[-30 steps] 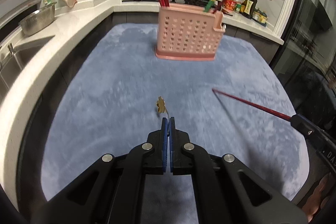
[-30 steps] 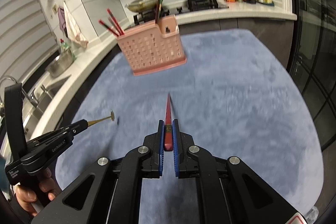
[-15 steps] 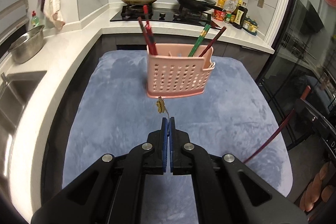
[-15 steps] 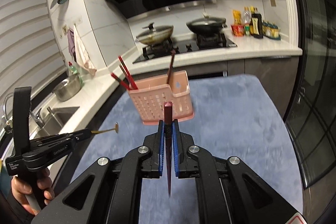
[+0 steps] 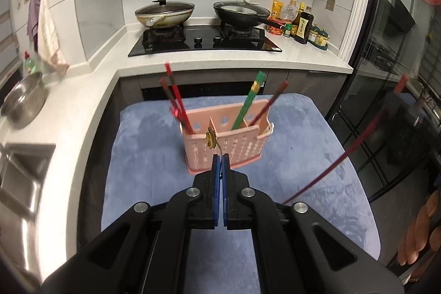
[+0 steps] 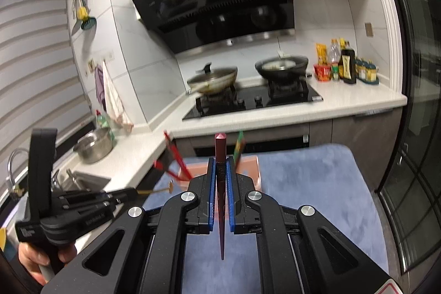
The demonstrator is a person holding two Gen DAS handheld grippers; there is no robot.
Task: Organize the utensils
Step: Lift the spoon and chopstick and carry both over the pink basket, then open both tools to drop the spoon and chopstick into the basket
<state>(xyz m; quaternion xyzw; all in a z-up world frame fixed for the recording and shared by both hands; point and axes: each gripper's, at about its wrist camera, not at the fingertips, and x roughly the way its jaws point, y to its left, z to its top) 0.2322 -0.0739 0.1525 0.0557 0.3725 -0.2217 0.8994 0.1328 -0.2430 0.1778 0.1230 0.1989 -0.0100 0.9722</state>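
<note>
A pink perforated utensil holder (image 5: pixel 224 145) stands on the blue mat (image 5: pixel 154 156), with red chopsticks (image 5: pixel 176 104) in its left compartment and green (image 5: pixel 248 101) and dark red ones further right. My left gripper (image 5: pixel 220 156) is shut on a small gold fork (image 5: pixel 211 138), its ornate end just in front of the holder's rim. My right gripper (image 6: pixel 220 164) is shut on a dark red chopstick (image 6: pixel 220 183), held upright with its tip down; the holder (image 6: pixel 250 164) is mostly hidden behind it. That chopstick (image 5: pixel 344 153) shows at right in the left wrist view.
White counter (image 5: pixel 82 90) wraps the left and back, with a sink (image 5: pixel 19 178), a steel bowl (image 5: pixel 24 101), a stove with two pans (image 5: pixel 204 15) and sauce bottles (image 5: pixel 300 24). A glass door (image 5: pixel 399 73) stands at right.
Both grippers have risen and tilted up, so the holder sits lower and closer in view. The right chopstick swung from pointing forward to upright. The fork moved up to the holder.
</note>
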